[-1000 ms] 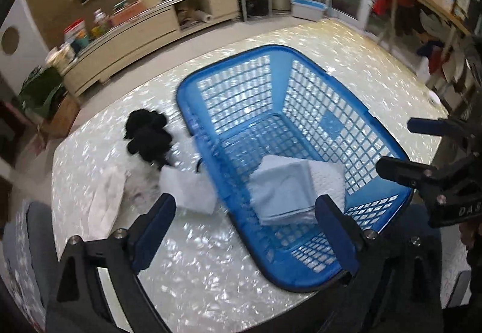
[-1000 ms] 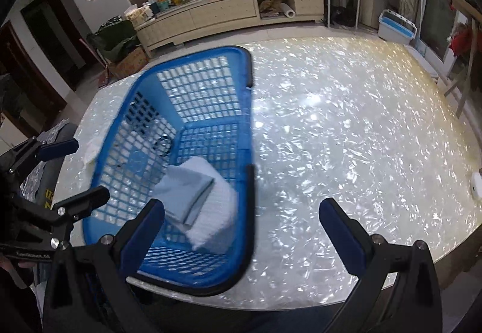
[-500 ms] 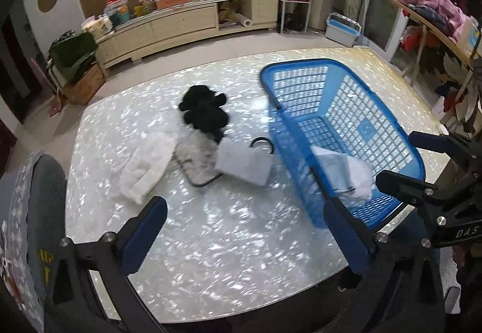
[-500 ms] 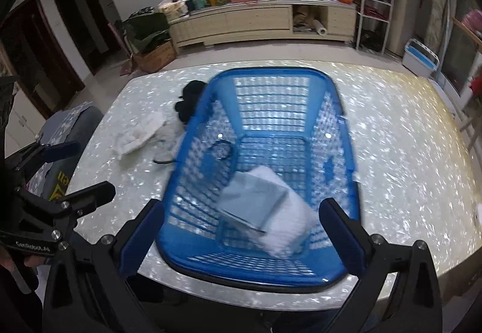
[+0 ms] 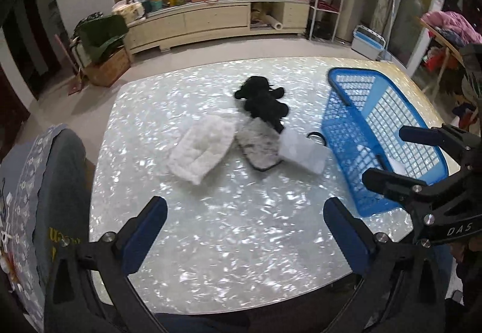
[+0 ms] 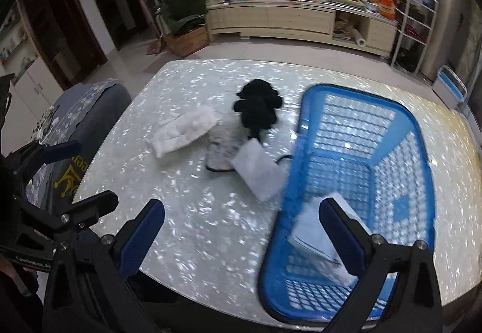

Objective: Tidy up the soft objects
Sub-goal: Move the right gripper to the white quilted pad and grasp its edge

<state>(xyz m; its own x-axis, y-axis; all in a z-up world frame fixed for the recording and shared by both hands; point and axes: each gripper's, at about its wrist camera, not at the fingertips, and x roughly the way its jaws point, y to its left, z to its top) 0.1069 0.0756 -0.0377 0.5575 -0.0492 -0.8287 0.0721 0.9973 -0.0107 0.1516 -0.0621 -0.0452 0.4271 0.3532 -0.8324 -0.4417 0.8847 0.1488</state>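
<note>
A blue mesh basket (image 5: 346, 73) (image 6: 346, 90) stands on the right of the pearly table (image 5: 241, 242) (image 6: 195, 227), with folded pale cloths (image 6: 313, 230) inside at its near end. Left of it lies a pile: a black furry item (image 5: 265, 104) (image 6: 259, 110), a white fluffy cloth (image 5: 201, 152) (image 6: 183, 129), a grey black-rimmed mat (image 5: 259, 146) (image 6: 221, 143) and a pale folded cloth (image 5: 302, 153) (image 6: 257, 171) against the basket wall. My left gripper (image 5: 244, 209) (image 6: 90, 173) hangs open and empty over the near table. My right gripper (image 6: 241, 209) (image 5: 388, 153) is open and empty by the basket's near left corner.
A chair with a grey patterned cover (image 5: 45, 182) (image 6: 90, 104) stands at the table's left edge. A thin black loop (image 5: 314, 135) lies beside the basket. Beyond the table are a long low cabinet (image 5: 211, 19) and a white wire rack (image 5: 325, 1).
Both grippers have swung left, away from over the basket toward the pile; the basket now sits at the right of each view. The cloths stay in the basket.
</note>
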